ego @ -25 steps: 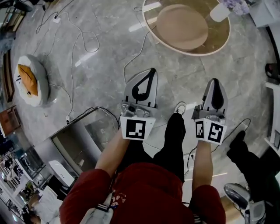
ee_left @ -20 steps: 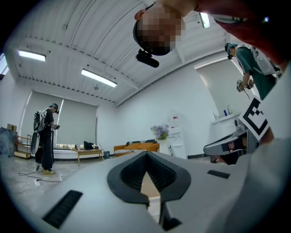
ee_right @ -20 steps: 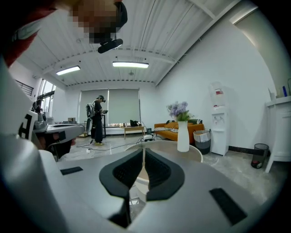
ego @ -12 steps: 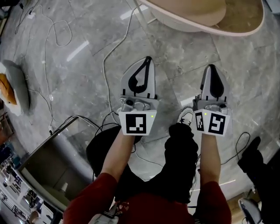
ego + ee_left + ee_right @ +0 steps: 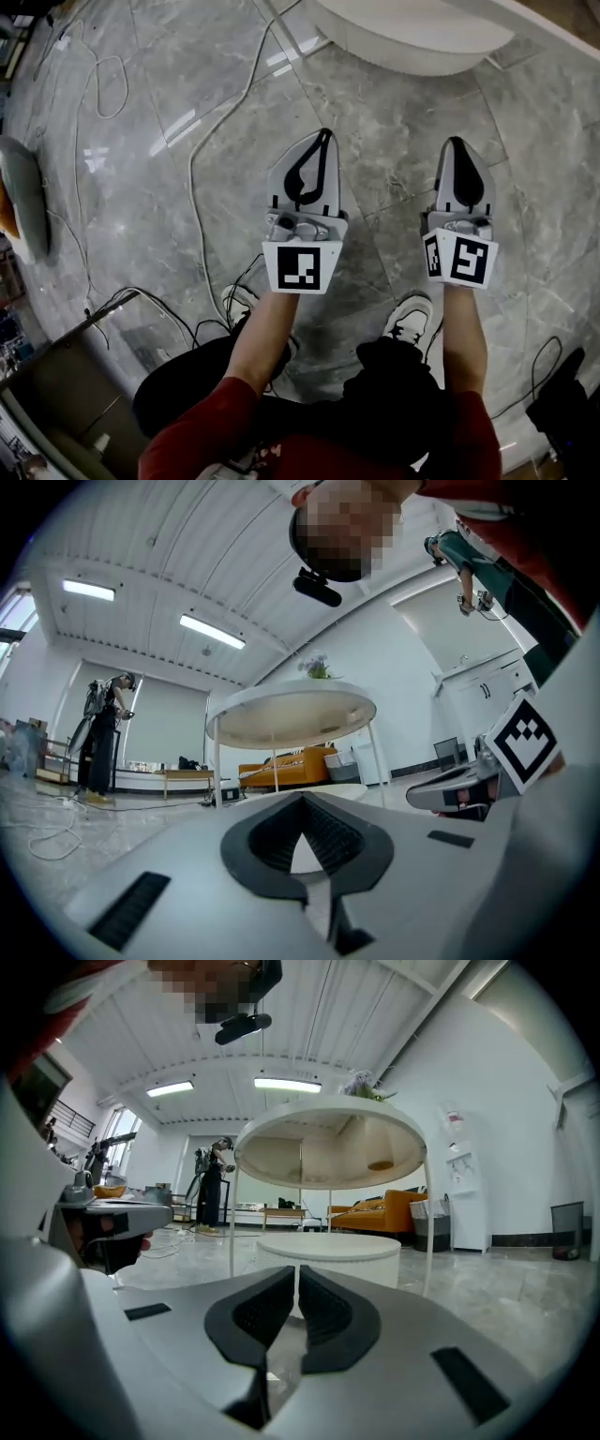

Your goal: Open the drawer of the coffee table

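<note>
The round coffee table [image 5: 328,1143] stands ahead on thin white legs, with a low white drum-shaped base [image 5: 328,1249] under its top. I cannot make out a drawer front or handle. In the head view only the white base [image 5: 403,42] shows, at the top edge. My left gripper [image 5: 323,136] and right gripper [image 5: 456,142] are held side by side low over the grey marble floor, both pointing at the table and short of it. Each is shut with nothing between its jaws. From the left gripper view the table [image 5: 291,714] sits straight ahead beyond the left gripper [image 5: 302,797].
White cables [image 5: 192,159] trail over the floor to the left. A round cushion [image 5: 19,206] lies at the left edge and a grey box [image 5: 66,394] at the lower left. The person's shoes [image 5: 412,319] are below the grippers. An orange sofa [image 5: 394,1208] stands behind the table.
The person has crouched. Both grippers have dropped toward the floor and closer to the table, which has slid to the top edge of the head view. The jaws stayed shut.
</note>
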The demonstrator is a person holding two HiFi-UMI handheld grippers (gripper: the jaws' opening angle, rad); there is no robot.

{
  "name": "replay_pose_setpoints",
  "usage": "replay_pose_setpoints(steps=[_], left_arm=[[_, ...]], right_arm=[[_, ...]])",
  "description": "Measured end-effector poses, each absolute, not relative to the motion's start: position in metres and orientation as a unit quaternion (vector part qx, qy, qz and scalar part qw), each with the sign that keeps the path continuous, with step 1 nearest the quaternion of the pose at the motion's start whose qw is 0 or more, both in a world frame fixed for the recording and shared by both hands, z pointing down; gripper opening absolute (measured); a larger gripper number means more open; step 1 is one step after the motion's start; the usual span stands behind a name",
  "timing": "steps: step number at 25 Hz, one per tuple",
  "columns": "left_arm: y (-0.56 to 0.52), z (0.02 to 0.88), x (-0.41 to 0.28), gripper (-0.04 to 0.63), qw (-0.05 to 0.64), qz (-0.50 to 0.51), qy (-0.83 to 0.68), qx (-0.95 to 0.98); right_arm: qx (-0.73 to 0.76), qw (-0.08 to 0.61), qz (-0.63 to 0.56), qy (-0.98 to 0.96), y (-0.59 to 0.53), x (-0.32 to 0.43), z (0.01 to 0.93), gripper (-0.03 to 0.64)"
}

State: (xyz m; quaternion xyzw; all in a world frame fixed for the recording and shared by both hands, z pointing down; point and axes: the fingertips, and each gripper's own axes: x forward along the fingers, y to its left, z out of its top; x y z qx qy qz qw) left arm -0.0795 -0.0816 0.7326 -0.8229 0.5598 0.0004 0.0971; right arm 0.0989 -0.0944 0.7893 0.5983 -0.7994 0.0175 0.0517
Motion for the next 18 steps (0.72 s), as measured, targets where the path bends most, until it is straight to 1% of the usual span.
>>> replay_pose_setpoints(steps=[4, 8, 13, 18], left_arm=[[-0.075, 0.771, -0.073, 0.012, 0.072, -0.014, 0.56, -0.826], [-0.069, 0.793, -0.068, 0.012, 0.061, -0.032, 0.564, -0.823], [-0.071, 0.799, -0.061, 0.012, 0.069, -0.028, 0.567, -0.82], [-0.07, 0.809, -0.057, 0.012, 0.059, -0.043, 0.566, -0.821]], right_arm=[[0.598, 0.058, 0.033, -0.798, -0.089, 0.107, 0.827, 0.028], [0.591, 0.067, 0.041, -0.803, -0.079, 0.108, 0.842, 0.028], [0.591, 0.062, 0.049, -0.803, -0.076, 0.108, 0.851, 0.028], [0.588, 0.05, 0.075, -0.804, -0.086, 0.11, 0.862, 0.028]])
